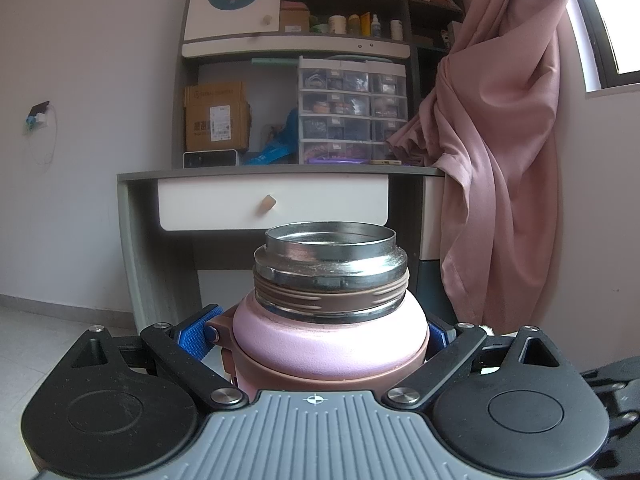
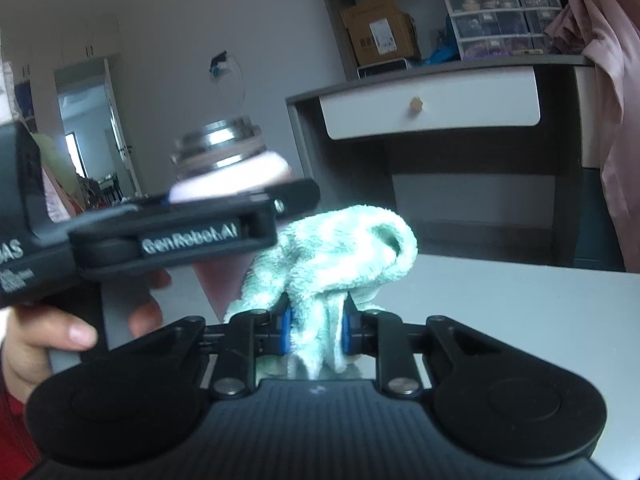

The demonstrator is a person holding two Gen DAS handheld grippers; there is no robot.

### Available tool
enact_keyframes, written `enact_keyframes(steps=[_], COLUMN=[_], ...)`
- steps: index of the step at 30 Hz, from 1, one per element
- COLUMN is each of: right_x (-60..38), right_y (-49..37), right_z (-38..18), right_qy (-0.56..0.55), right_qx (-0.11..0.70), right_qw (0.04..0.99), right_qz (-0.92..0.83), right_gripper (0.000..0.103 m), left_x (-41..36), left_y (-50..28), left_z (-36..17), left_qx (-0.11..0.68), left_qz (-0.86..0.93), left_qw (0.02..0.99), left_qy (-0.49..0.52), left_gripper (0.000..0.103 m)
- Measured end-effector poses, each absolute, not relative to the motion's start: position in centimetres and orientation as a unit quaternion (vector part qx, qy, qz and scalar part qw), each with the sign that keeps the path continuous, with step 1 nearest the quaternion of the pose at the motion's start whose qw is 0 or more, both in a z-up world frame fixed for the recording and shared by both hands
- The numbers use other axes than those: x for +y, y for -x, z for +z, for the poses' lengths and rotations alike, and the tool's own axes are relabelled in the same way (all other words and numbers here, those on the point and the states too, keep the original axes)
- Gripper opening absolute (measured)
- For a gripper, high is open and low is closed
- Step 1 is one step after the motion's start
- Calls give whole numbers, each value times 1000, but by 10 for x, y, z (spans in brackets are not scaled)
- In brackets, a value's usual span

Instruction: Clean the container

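The pink insulated flask (image 1: pixel 328 320) is clamped upright between the blue pads of the left gripper (image 1: pixel 320 338), lid off, steel mouth facing up. A bunched mint-green microfibre cloth (image 2: pixel 332 256) is pinched tight in the right gripper (image 2: pixel 316 330), above the pale worktop (image 2: pixel 520 312). From the right wrist view the flask (image 2: pixel 228 168) lies up and to the left of the cloth, apparently near but apart (view blurred). Cloth prob. must be brought over the mouth, then down along the flask's vertical axis.

I note the pink flask (image 1: pixel 328 340) standing upright with lid off, its steel mouth and brown threaded collar exposed, and a pale green towel (image 2: pixel 340 256) bunched just right of it.
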State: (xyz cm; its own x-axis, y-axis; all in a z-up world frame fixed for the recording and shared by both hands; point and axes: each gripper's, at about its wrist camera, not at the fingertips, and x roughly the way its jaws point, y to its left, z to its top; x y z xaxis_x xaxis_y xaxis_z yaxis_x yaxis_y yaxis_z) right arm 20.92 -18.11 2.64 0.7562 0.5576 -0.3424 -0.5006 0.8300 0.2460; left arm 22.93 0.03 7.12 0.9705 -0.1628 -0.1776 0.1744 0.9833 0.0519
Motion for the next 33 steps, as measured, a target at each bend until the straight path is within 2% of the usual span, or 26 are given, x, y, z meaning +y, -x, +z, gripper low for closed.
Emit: enact_keyframes(steps=[12,19,26,33], right_x=[-165,-165,-165,-173], right_y=[-224,-229,-226,-212], right_z=[-4,-10,-5,17], right_qy=[-21,-22,-22,-42], right_qx=[279,295,287,235], right_qw=[922,916,919,929], right_qz=[267,271,269,285], right_gripper=[23,23,23,23], left_x=[-2,-3,-1,-2], left_y=[-230,-229,-229,-229], left_z=[71,71,72,72], left_qx=[87,86,87,87], left_qz=[-83,-83,-85,-85], left_qw=[992,992,992,992], left_qy=[-35,-36,-35,-36], left_gripper=[96,96,96,96])
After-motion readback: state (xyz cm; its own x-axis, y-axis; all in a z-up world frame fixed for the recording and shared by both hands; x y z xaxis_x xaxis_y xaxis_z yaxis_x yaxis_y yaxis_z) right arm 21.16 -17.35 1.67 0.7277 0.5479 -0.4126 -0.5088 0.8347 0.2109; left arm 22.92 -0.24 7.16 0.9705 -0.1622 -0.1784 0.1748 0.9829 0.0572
